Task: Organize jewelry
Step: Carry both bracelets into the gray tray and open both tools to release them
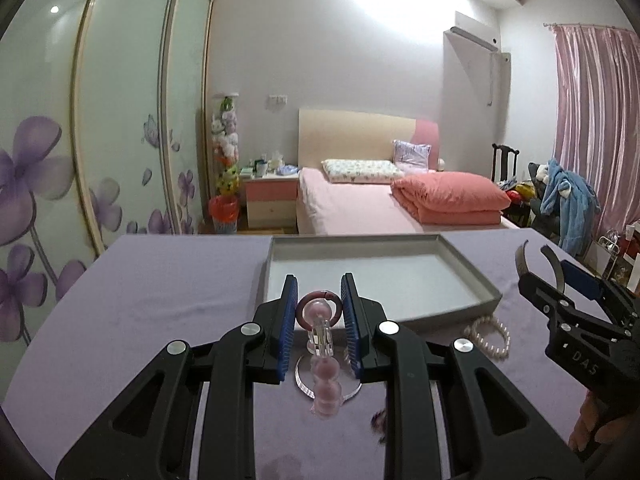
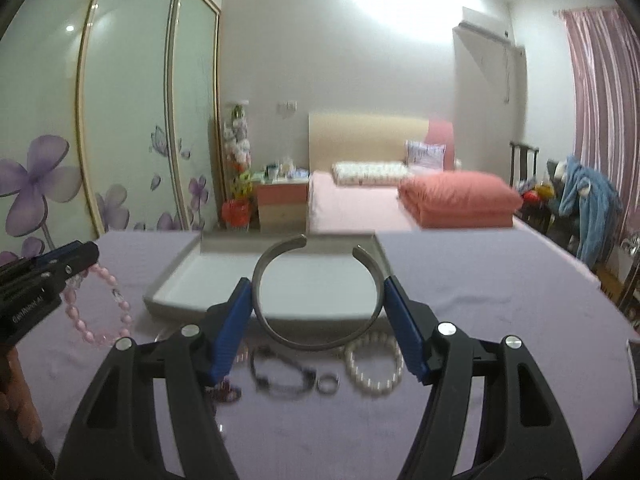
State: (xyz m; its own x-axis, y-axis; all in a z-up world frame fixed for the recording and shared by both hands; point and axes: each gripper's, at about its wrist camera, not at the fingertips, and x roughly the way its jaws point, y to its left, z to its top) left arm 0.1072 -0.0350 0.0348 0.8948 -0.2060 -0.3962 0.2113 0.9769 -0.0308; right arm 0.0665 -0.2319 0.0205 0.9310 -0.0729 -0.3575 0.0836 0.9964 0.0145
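The left gripper (image 1: 319, 334) was closed on a pink bead bracelet (image 2: 96, 307), which hung down from between its blue pads. The right gripper (image 2: 318, 330) was closed across a wide silver cuff bangle (image 2: 316, 300). The cuff stood between the two pads, and its open gap pointed away from the jaws, toward the grey tray (image 2: 176, 280).

For both grippers the tray lay directly ahead of the jaws and a little below them, with its long side running across the pointing line. The near rim of the tray (image 1: 452, 312) lay between each carried piece and the tray floor, so I judged that each piece had to pass over this rim. Neither hand seemed clearly nearer.

On the cloth under the right jaws lay a pearl bracelet (image 2: 374, 368), a small ring (image 2: 329, 383) and a dark chain (image 2: 280, 372).
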